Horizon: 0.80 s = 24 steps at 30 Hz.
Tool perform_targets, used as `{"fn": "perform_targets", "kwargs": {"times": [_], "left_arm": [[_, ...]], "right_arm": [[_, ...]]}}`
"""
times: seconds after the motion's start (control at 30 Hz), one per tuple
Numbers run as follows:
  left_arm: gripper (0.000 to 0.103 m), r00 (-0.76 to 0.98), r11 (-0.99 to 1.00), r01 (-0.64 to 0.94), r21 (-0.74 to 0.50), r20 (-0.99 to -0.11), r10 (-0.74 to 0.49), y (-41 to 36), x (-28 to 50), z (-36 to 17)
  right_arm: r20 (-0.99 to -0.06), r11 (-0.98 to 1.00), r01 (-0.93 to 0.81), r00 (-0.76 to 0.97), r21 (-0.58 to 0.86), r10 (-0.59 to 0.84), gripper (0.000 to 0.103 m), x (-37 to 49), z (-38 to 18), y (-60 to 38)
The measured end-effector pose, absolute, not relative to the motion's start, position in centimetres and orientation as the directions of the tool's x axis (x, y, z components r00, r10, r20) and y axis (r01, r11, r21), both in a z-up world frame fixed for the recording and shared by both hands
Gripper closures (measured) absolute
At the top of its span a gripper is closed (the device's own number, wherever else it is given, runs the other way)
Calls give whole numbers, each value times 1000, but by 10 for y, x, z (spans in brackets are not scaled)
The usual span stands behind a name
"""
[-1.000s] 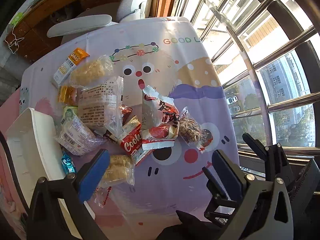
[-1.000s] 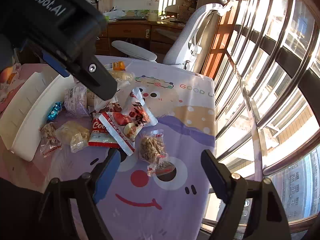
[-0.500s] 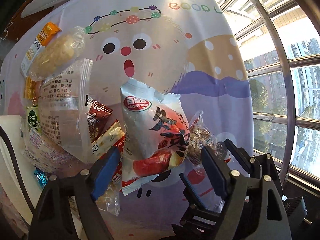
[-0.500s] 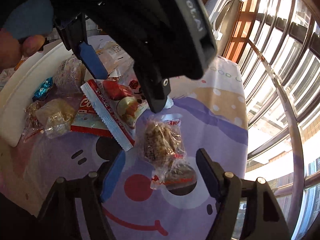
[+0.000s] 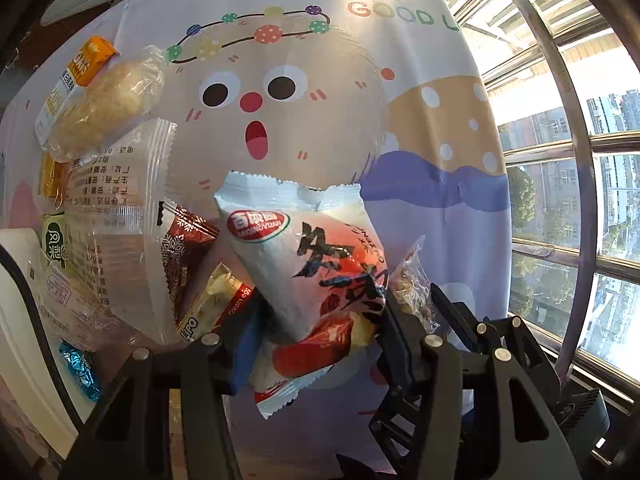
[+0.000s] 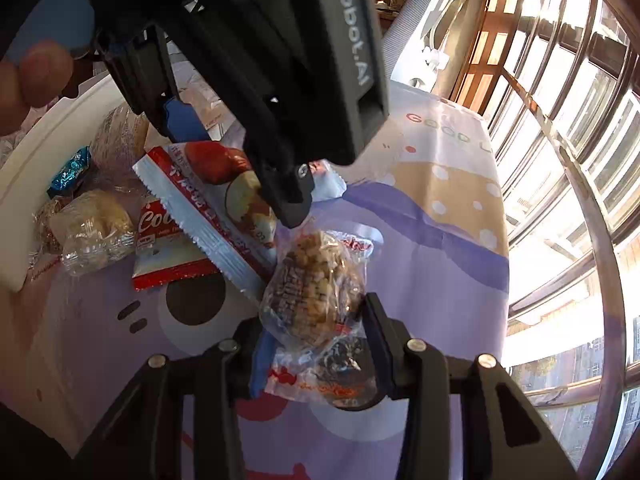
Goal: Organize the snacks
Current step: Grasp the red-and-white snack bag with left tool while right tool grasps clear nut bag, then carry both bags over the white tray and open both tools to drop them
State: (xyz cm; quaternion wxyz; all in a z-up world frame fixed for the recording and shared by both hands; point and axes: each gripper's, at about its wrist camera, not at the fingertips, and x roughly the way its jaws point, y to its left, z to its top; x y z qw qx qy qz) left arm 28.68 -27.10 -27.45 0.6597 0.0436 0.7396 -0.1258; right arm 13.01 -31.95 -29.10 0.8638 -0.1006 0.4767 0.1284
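Left wrist view: left gripper point(image 5: 316, 334) points down over the cartoon-print tablecloth point(image 5: 320, 92), jaws have just been closing and now pinch the lower half of the white-and-red puffed foil snack bag point(image 5: 308, 276), blue pad against its left side, black finger against its right. That bag lies on top of the pile, overlapping the red cookie packet point(image 5: 216, 312) and the dark red snowflake-print wrapper point(image 5: 182, 248). Large clear printed bag point(image 5: 116, 220) and clear-wrapped pale round cake point(image 5: 104, 108) sit further left; white plastic tray point(image 5: 24, 320) at the left edge. Right wrist view: right gripper point(image 6: 314, 344) has also just been closing, jaws now squeezing the clear-wrapped brown nut cluster snack point(image 6: 316, 292) just beside the foil bag's serrated edge. Both snacks are on the cloth; whether either is lifted can't be told. Blue foil candy point(image 6: 70, 168) lies beside the tray rim.
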Motion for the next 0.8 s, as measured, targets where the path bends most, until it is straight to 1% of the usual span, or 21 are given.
{"fn": "perform_targets", "kwargs": {"times": [0.13, 0.37, 0.57, 0.63, 0.8], "left_arm": [[55, -132, 965, 223, -134, -986, -106, -264, 285, -268], [56, -109, 965, 215, -153, -985, -132, -258, 281, -245], [56, -51, 959, 206, -196, -981, -190, -240, 267, -213], [56, -27, 960, 198, -198, -980, -197, -232, 260, -200], [56, 33, 970, 156, -188, -980, -195, -220, 241, -171]], "right_arm": [[-859, 949, -313, 494, -35, 131, 62, 142, -288, -332], [-886, 948, -317, 440, -3, 145, 63, 139, -285, -337], [-903, 956, -290, 398, 40, 159, 64, 133, -279, -341], [-905, 957, -286, 395, 46, 162, 66, 131, -274, -342], [-903, 959, -280, 400, 43, 157, 68, 126, -258, -337]]}}
